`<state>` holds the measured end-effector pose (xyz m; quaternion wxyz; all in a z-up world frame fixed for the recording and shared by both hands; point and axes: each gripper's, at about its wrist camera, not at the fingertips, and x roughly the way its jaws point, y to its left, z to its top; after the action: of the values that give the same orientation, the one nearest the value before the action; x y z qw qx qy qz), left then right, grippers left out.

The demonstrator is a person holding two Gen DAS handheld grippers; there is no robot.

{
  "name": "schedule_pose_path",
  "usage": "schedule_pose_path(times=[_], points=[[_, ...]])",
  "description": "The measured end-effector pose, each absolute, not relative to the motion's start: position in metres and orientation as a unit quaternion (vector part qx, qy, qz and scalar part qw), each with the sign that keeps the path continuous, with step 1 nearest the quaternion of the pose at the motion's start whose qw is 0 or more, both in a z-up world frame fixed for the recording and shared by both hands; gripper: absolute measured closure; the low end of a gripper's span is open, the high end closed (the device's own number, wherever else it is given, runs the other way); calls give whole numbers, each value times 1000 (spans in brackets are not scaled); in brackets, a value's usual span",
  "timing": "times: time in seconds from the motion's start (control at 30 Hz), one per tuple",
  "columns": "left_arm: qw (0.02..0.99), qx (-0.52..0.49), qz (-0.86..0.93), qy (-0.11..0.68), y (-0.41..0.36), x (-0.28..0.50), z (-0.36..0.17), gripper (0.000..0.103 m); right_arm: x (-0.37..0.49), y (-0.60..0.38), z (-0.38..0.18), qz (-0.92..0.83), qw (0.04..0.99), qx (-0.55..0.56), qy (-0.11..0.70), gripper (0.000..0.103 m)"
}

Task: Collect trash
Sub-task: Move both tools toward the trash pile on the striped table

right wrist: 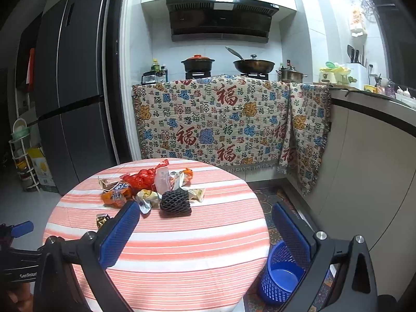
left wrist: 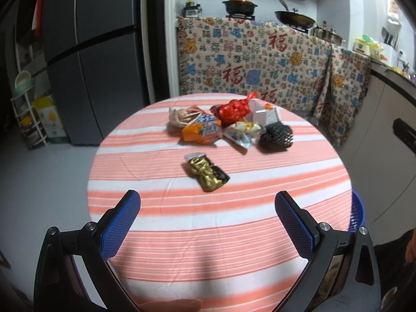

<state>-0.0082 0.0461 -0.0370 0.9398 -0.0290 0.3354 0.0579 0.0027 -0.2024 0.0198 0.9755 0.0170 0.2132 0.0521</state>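
Both the left gripper [left wrist: 207, 202] and right gripper [right wrist: 205, 215] gape wide, empty. The crumpled gold foil wrapper [left wrist: 207, 173] lies nearest on the striped round table [left wrist: 234, 234]: light, crinkly, slippery; best pinched across its bunched middle.

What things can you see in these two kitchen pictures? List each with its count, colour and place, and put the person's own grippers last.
Gold wrapper: one, gold and black, alone on the table nearest the left gripper.
Orange snack bag: one, orange with blue print, left of the pile.
Red plastic bag: one, red, back of the pile.
Foam net: one, black, right of the pile.
Table: one, round, orange and white stripes.
Basket: one, blue, on the floor right of the table, nothing visible inside.
Fridge: one, dark grey, left.
Left gripper: blue pads, open, above the table.
Right gripper: blue pads, open.
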Motion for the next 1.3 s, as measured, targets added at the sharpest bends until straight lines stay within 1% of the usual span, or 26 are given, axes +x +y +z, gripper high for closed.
schedule_pose_path(times=[0.17,0.47,0.6,0.77,0.9,1.1,1.3], points=[[944,-35,48,325,36,-10,-25,0,-4,-193,22,62,977,4,206,0],[948,-28,61,312,36,-14,-25,0,-2,-180,16,81,975,6,205,0],[946,-35,64,316,41,-7,-31,0,1,-176,15,79,976,3,202,0],[941,-43,74,329,48,1,-48,0,13,-171,2,85,971,-2,224,0],[939,-44,77,332,51,4,-51,0,17,-173,-3,83,969,0,235,0],[939,-58,90,327,55,8,-47,0,11,-175,-1,84,970,-2,226,0],[933,-88,79,340,56,9,-51,0,8,-190,2,67,973,3,219,0]])
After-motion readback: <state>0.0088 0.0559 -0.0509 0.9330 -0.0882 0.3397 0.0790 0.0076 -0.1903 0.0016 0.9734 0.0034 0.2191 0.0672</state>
